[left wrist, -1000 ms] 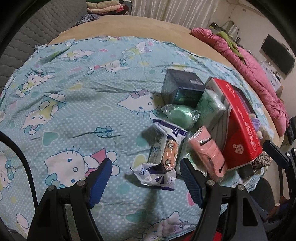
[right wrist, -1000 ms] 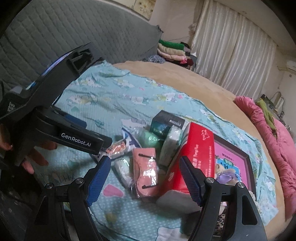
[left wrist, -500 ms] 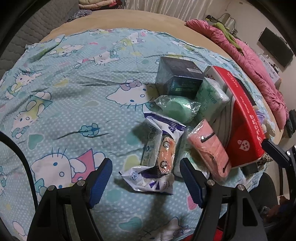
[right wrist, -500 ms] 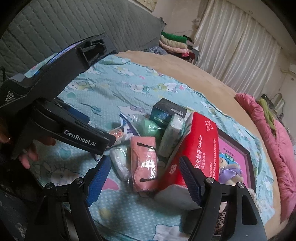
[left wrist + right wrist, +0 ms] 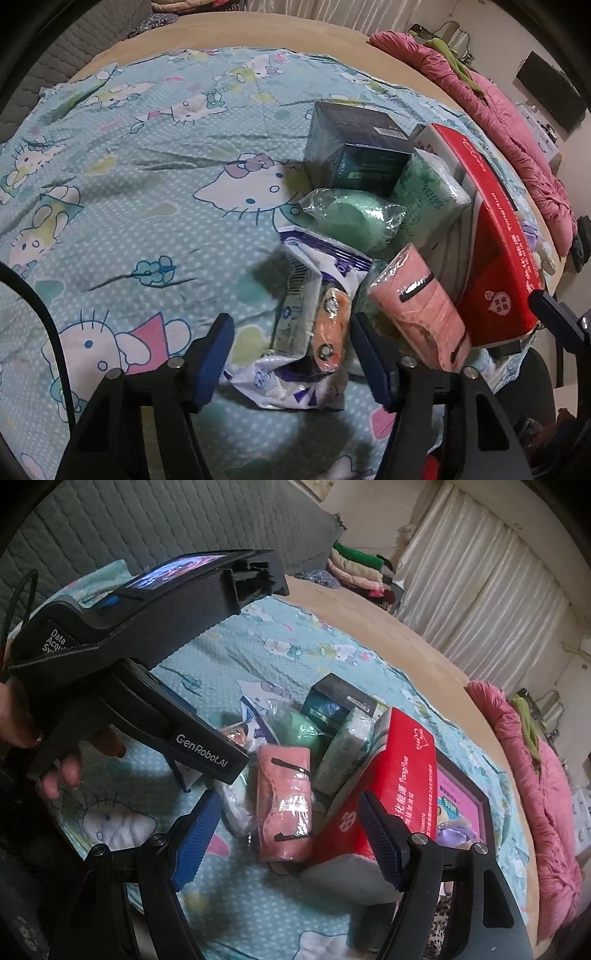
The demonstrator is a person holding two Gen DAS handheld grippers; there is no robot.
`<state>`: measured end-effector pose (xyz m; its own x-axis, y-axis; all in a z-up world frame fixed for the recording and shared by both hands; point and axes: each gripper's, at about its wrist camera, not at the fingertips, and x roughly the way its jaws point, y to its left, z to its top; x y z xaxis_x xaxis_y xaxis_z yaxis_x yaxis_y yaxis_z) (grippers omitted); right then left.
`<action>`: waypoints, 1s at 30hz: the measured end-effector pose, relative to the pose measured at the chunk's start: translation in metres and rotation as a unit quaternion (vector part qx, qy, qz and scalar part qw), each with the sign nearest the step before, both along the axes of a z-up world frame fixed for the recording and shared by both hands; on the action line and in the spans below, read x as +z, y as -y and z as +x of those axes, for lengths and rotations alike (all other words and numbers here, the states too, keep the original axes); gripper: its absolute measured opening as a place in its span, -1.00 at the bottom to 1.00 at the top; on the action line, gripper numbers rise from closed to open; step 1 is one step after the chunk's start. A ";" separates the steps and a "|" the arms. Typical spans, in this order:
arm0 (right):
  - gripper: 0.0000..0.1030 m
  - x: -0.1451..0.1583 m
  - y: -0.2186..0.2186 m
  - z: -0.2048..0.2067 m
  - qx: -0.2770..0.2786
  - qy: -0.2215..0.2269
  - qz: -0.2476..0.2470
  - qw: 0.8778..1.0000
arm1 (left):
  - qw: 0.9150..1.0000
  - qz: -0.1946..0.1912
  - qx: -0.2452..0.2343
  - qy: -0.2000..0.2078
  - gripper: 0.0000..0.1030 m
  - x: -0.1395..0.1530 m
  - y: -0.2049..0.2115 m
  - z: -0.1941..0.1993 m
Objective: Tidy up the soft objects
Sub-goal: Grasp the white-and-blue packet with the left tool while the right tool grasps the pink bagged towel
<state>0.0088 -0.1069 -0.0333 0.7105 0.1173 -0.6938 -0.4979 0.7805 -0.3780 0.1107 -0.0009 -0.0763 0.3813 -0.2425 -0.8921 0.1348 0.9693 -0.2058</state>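
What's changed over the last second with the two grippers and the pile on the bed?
The left gripper has come down toward the white-and-purple packet, its jaws closing partway around it, pads not yet pressing. The right gripper dipped slightly toward the pink roll, jaws wide and empty. The red tissue pack, dark box and green bundle lie unmoved.

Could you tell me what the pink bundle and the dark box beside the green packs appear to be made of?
The pink bundle looks like soft knit or terry fabric sealed in clear glossy film, which shows glare. The dark box looks like printed cardboard with a satin sheen, going by its crisp edges and barcode label.
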 end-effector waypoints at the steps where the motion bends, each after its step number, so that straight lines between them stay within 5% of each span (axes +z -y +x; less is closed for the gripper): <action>1: 0.51 0.000 0.000 0.001 -0.001 0.000 0.001 1.000 | 1.000 -0.001 0.000 0.000 0.19 0.000 0.000 0.000; 7: 0.51 -0.002 -0.002 0.007 -0.002 -0.004 0.000 1.000 | 1.000 -0.002 -0.011 0.003 -0.01 -0.001 0.004 0.002; 9: 0.51 -0.002 -0.003 0.008 -0.001 -0.007 0.001 1.000 | 1.000 -0.006 -0.015 0.000 -0.26 -0.002 0.005 0.003; 19: 0.51 -0.004 -0.015 0.028 0.005 -0.026 -0.013 1.000 | 0.999 -0.050 -0.004 0.019 -0.29 0.003 -0.012 0.002; 30: 0.22 -0.021 -0.036 0.070 -0.003 -0.099 -0.082 0.992 | 0.996 -0.080 0.016 0.046 -0.29 0.019 -0.038 0.000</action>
<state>0.0785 -0.0708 -0.0546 0.5595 -0.0127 -0.8287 -0.5709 0.7190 -0.3964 0.1103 0.0369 -0.0574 0.4687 -0.3650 -0.8044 0.1299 0.9292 -0.3460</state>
